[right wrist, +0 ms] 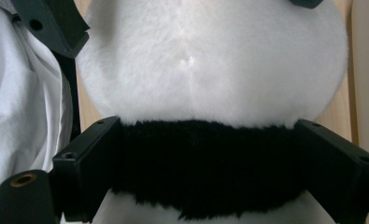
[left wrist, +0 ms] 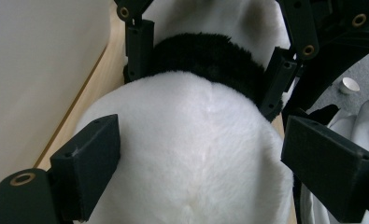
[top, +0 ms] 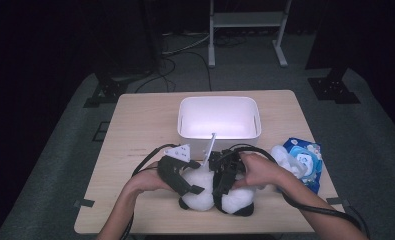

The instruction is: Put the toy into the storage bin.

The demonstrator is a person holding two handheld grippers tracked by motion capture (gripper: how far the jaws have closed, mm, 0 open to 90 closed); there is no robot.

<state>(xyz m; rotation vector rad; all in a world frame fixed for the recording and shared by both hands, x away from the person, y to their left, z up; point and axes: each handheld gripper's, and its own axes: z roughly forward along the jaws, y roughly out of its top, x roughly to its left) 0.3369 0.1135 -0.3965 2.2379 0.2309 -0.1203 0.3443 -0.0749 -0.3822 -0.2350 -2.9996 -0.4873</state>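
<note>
Both grippers on the fluffy black-and-white plush panda [top: 216, 196]

The panda lies at the table's [top: 135, 130] near edge, in front of the white plastic tub [top: 219, 118]. The left gripper [left wrist: 198, 163] straddles its white rump, jaws wide; its pads look just shy of the fur, hard to say. The right gripper [right wrist: 210, 172] spans the black band, pads against the fur.
</note>
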